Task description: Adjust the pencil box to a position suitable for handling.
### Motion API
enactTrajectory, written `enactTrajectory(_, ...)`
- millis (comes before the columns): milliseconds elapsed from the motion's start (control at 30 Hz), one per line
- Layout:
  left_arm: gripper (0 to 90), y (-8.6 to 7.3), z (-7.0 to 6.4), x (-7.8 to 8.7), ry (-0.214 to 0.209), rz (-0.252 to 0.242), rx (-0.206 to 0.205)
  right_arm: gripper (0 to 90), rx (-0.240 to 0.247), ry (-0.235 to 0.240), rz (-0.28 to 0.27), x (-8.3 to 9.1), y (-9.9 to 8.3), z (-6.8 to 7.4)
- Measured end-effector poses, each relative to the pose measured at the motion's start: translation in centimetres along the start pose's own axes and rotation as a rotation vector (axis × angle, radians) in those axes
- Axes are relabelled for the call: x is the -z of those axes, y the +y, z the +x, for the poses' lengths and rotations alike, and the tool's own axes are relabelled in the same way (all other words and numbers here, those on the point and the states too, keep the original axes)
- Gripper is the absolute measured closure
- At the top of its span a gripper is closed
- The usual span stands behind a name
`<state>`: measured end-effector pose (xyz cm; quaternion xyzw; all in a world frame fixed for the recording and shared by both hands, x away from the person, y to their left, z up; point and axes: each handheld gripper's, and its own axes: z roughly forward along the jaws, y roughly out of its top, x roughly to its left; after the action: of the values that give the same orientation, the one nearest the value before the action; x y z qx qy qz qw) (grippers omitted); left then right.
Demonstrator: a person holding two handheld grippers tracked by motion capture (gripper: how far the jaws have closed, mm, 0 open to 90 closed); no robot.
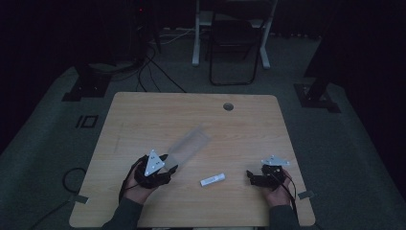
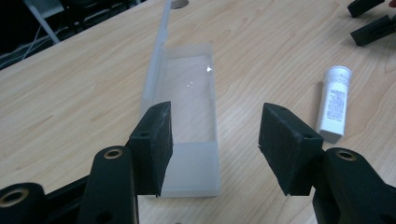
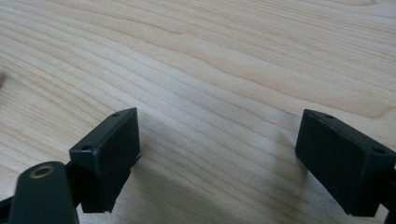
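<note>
A long translucent plastic box [image 1: 190, 143] lies slantwise in the middle of the wooden table [image 1: 143, 115]. In the left gripper view the box [image 2: 187, 93] has its lid raised along its left side, and its near end sits between my jaws. My left gripper [image 1: 167, 166] [image 2: 217, 135] is open around that near end, not touching it. A small white tube [image 1: 212, 179] [image 2: 335, 100] with a printed label lies flat to the right of the box. My right gripper [image 1: 252, 176] [image 3: 219, 140] is open just above bare wood, right of the tube, with nothing between its jaws.
A round cable hole [image 1: 228, 106] sits near the table's far edge. Beyond the table stand a dark folding chair [image 1: 233, 48] and white desk legs [image 1: 196, 33], with cables [image 1: 148, 67] on the carpet. The room is dim.
</note>
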<state>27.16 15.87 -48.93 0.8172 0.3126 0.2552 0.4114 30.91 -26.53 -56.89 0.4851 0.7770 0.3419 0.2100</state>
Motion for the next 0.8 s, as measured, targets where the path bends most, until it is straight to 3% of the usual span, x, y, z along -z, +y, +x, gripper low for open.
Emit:
enactTrajectory(467,44.5,1.2,0.9,0.0,0.038,-0.012,-0.004,13.4,0.0,0.002,0.001,0.0,0.0,0.1)
enactTrajectory(800,47.9,1.9,1.7,-1.1,0.058,0.014,-0.003,13.4,0.0,0.002,0.001,0.0,0.0,0.1)
